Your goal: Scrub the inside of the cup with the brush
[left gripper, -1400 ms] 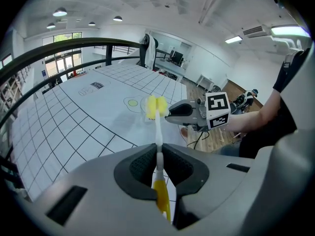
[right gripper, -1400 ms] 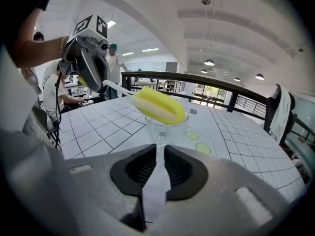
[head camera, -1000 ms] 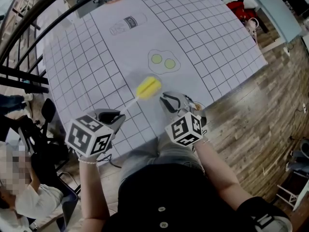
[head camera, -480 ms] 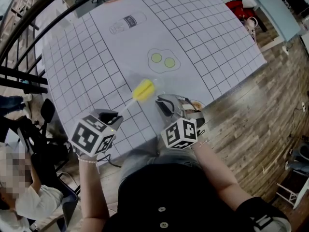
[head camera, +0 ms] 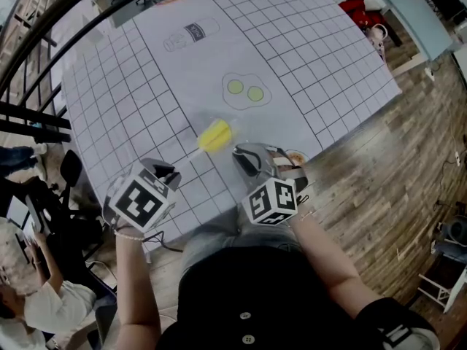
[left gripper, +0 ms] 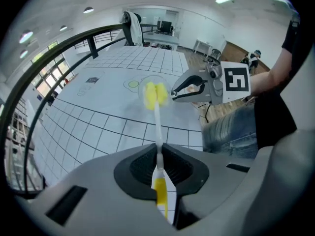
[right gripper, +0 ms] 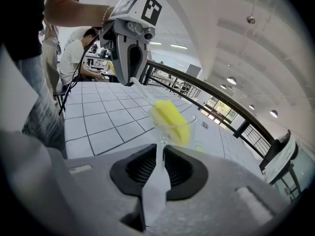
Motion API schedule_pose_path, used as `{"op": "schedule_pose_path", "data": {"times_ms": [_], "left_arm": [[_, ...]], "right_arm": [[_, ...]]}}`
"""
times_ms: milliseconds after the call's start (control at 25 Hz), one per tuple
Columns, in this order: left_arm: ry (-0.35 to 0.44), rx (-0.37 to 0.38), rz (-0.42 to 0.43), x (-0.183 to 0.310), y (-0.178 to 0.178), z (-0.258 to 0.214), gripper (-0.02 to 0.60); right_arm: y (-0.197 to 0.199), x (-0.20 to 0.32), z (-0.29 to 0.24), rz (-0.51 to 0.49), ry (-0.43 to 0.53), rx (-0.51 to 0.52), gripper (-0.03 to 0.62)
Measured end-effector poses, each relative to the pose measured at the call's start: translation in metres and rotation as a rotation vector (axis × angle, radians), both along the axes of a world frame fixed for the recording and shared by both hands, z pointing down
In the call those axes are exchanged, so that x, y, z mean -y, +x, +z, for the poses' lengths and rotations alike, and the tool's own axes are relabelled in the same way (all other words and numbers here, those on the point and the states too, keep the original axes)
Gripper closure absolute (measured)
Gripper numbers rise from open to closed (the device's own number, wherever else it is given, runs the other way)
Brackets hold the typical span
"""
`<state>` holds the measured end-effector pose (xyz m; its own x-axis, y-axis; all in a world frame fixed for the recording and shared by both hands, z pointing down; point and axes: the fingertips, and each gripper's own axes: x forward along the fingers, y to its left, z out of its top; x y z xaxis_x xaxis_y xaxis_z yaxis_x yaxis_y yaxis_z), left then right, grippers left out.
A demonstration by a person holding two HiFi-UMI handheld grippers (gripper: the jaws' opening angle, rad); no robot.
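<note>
Pinching the brush [left gripper: 157, 124] by its thin white handle, the left claw [left gripper: 158, 157] has both jaws pressed tight on it. The handle runs straight out ahead of this claw to a yellow sponge head. That head sits inside the clear cup [right gripper: 191, 127], held off the counter [head camera: 292, 35].

The right claw [right gripper: 160, 167] is clamped on a clear piece at the cup's near end; which part is hard to tell. The cup sits just past its tips, mouth turned towards the left claw. Seen from the head, the two claws are near each other, the left one to the right claw's left.

Well beyond both claws the gridded counter carries a printed egg outline [head camera: 244, 91], then a bottle outline [head camera: 191, 33].
</note>
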<state>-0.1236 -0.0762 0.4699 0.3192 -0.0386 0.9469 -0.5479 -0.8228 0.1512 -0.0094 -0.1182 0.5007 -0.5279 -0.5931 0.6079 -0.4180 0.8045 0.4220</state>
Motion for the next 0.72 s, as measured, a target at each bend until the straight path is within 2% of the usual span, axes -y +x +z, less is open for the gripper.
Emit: {"op": "schedule_pose_path", "data": {"times_ms": [360,520,720], "left_arm": [[0.257,0.226,0.204,0.031,-0.010,-0.007,0.535],[0.320,0.230,0.240,0.037,-0.007,-0.010,0.535],[0.338,0.240,0.277,0.040,-0.006,-0.008,0.535]], "right_arm": [[0.002,0.003,-0.002,0.013,-0.006,0.010,0.543],[0.004,0.004,-0.002,0.028,-0.011,0.028,0.543],[0.003,0.004,-0.001,0.013,-0.010,0.024,0.542]]}}
